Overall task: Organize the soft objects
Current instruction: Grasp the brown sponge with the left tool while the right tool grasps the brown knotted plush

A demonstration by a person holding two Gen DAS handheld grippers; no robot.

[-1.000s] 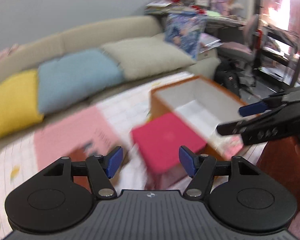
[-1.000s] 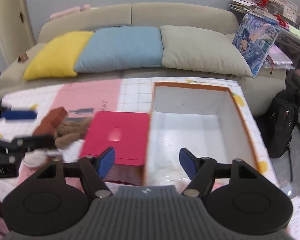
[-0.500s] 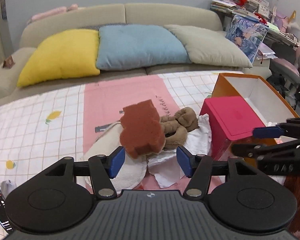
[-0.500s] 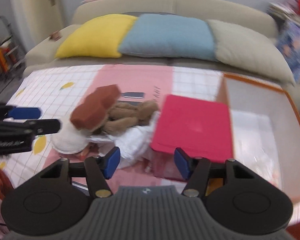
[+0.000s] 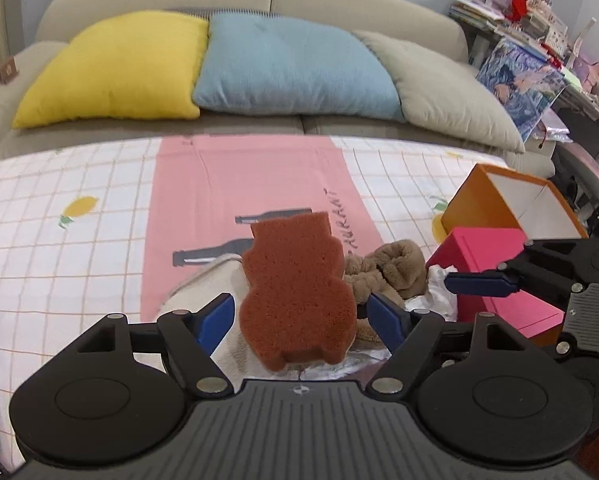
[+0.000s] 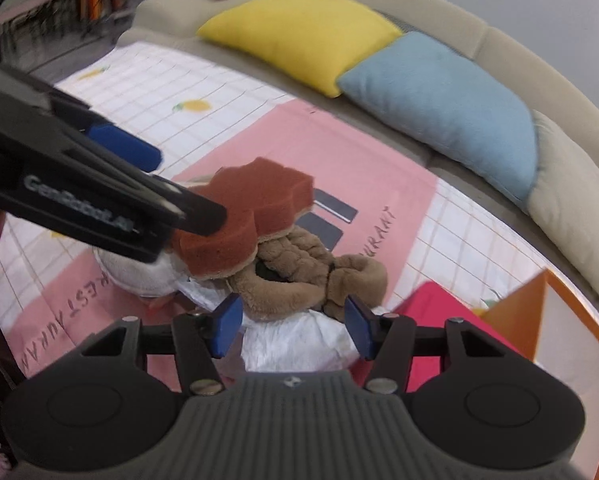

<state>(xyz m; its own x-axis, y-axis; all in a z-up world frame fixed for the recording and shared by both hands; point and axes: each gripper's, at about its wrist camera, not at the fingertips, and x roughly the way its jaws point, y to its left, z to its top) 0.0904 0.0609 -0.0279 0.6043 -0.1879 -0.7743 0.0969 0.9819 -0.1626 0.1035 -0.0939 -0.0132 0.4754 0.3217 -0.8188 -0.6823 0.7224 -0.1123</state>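
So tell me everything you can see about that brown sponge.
The sponge is rust-brown, porous foam cut like an owl or bear, with a thin tan underside. It lies tilted on top of the pile, over a cream towel and against a brown plush. The left gripper straddles it, jaws opening, pads apart from it.

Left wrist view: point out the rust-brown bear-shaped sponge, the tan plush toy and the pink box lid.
rust-brown bear-shaped sponge [image 5: 297,292], left wrist view, middle of its body.
tan plush toy [image 5: 391,266], left wrist view, its upper bulge.
pink box lid [image 5: 485,250], left wrist view, its flat top.

Rust bear-shaped sponge [image 5: 297,288] atop pile; tan plush [image 6: 299,276] beside, white cloth [image 6: 299,340] beneath.
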